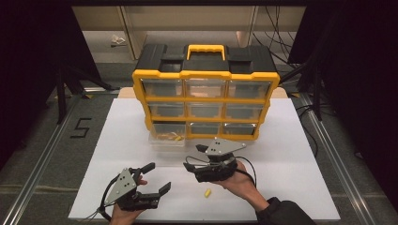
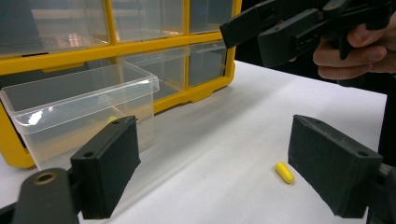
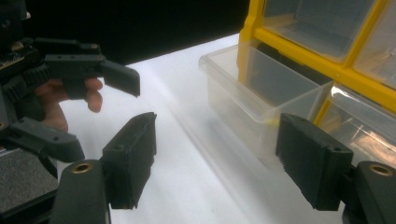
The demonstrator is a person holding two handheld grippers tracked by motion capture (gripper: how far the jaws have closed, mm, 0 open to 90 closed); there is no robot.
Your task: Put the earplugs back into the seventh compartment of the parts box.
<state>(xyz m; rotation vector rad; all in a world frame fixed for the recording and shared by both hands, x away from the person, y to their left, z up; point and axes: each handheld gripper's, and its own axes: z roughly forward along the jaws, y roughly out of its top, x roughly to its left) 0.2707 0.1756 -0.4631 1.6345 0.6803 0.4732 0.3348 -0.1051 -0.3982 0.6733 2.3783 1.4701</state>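
Left tool and right tool released near counter's front edge, flanking yellow plug, ready for pickup into pulled-out drawer.

The yellow organizer stands across the far middle of the white table and blocks any reach beyond it, while its pulled-out clear drawer juts forward at the lower left and narrows the room in front. Between the left gripper and the right gripper lies a short open stretch of table. Bare table lies open to the right of the organizer's front, broken only by a small yellow piece near the front edge.
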